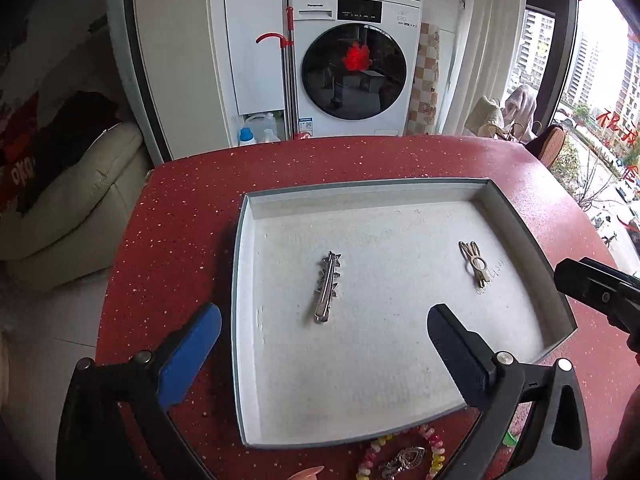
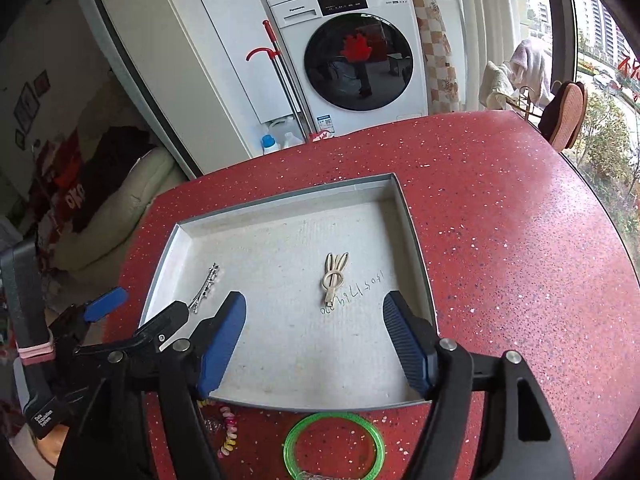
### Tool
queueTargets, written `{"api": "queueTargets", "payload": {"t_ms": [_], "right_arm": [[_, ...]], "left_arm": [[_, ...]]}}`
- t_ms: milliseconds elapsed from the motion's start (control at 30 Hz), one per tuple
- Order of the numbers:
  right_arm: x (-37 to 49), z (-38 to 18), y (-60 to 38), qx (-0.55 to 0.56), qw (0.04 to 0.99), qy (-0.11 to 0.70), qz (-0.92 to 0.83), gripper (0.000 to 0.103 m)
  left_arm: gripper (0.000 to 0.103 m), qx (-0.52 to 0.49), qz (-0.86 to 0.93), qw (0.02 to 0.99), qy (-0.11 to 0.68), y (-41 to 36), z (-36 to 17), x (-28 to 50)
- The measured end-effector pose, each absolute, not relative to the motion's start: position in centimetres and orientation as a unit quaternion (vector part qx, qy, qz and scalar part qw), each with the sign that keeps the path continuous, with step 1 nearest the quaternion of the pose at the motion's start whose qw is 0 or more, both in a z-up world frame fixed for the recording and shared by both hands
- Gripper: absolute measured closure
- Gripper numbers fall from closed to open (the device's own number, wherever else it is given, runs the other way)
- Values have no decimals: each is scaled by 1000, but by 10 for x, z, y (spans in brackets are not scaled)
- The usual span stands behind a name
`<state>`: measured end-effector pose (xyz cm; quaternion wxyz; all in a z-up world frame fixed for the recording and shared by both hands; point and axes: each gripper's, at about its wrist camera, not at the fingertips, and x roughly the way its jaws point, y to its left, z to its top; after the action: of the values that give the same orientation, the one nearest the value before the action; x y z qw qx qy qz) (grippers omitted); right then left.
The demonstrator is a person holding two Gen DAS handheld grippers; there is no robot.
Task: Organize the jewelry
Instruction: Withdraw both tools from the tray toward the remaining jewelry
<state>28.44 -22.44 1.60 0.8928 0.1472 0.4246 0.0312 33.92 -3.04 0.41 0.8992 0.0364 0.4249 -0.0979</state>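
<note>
Both tools hang empty over the shallow grey-rimmed tray (image 1: 240,264): the left gripper (image 1: 324,338) has its jaws spread wide with nothing between them, and the right gripper (image 2: 314,330) is likewise wide apart and holds nothing. Two pieces already lie on the tray's white floor, well apart: a spiky silver hair clip (image 1: 327,287) toward the left and a cream rabbit-ear hair clip (image 2: 334,278) toward the right, beside some handwritten marks. The rest waits on the table just outside the near rim: a green bangle (image 2: 334,446), a pastel beaded bracelet (image 1: 434,450) and a silver pendant piece (image 1: 402,462). The likely trouble is in the pick-up: these pieces are thin and lie flat on a hard top, so the pads may skid over them or flick them off the near edge. The bracelet sits touching or very near the silver piece, so one may drag the other. Both tools working close together could also bump the tray and shift what it holds. The table (image 2: 500,240) is a red, speckled, glossy top; behind it stand a white washing machine (image 1: 354,64), a mop (image 1: 286,60) and a cream sofa (image 1: 68,208), with a city-view window (image 1: 600,92) on the right.
</note>
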Motion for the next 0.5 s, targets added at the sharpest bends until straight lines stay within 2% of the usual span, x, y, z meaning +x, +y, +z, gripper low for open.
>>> {"api": "queueTargets", "payload": {"t_ms": [67,267,500], "right_arm": [[273,20,-225,153,892,423,34,20],[230,22,-223,157,893,420,39,20],[173,0,-218,167,878,445,44,20]], "left_arm": [[0,35,-97,902,420,-23,10,323],[0,28,-104,904,414,0,15,267],[0,25,-121,890,439,13,-5,204]]}}
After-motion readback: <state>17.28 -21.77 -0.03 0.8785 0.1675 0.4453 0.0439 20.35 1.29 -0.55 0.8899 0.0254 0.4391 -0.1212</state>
